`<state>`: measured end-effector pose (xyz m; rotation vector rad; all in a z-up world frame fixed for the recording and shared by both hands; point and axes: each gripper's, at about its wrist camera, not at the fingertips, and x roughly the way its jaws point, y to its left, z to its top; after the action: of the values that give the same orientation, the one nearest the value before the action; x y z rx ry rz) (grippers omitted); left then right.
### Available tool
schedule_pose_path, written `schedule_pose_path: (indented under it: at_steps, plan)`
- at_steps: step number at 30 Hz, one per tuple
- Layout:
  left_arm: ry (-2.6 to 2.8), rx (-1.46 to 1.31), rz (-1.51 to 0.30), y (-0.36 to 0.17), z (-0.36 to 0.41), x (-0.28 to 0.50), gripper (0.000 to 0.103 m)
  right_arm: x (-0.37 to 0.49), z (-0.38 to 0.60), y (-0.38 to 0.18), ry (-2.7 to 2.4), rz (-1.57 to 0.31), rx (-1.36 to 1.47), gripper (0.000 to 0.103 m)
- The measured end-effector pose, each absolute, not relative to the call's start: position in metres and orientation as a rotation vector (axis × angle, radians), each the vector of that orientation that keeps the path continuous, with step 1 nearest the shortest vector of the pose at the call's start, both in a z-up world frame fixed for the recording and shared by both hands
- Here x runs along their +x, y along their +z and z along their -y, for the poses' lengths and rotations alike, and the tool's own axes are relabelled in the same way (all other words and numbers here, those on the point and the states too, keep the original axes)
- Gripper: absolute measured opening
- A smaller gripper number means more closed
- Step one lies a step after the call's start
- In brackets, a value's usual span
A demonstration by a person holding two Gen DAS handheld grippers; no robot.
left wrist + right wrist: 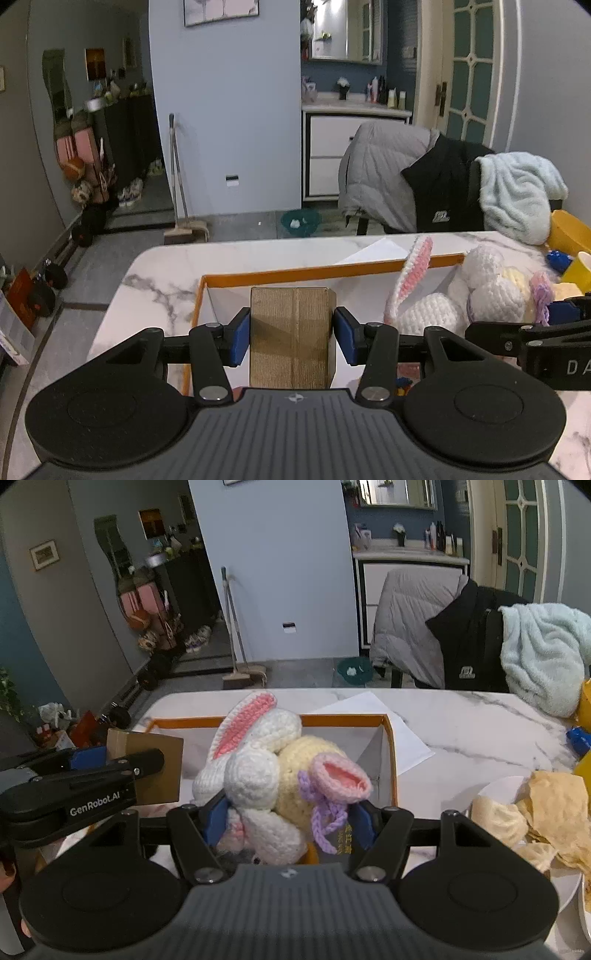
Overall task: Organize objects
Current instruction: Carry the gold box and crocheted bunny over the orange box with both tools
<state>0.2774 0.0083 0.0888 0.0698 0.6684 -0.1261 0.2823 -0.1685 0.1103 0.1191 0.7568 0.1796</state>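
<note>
Angling both grippers downward side by side over the orange-rimmed box (391,738), left fingers (240,332) clamping a cardboard block (291,336), right fingers (216,821) clamping a crocheted bunny (273,768).

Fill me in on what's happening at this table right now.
A person is tidying up with a gripper in each hand. The left gripper is clamped on a brown cardboard block, and the right gripper is clamped on a crocheted bunny toy. Both are held over the orange-rimmed box on the marble table; neither thing has been set down in it yet.
</note>
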Motion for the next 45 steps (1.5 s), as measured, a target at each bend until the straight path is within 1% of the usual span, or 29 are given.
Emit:
schedule_pose_path:
  at_steps: [9,16,39,45]
  plan:
    - [-0.095,0.102,-0.754,0.063,-0.001,0.307,0.055,0.331,0.16,0.076,0.16,-0.836,0.083,0.068]
    - [-0.085,0.1,-0.814,0.05,0.001,0.321,0.055,0.352,0.155,0.058,0.156,-0.878,0.073,0.068]
    - [-0.068,0.064,-1.031,0.029,-0.003,0.348,0.055,0.366,0.135,0.043,0.132,-0.913,0.048,0.069]
    - [-0.066,0.078,-1.07,0.025,0.0,0.35,0.053,0.366,0.132,0.04,0.115,-0.92,0.02,0.07]
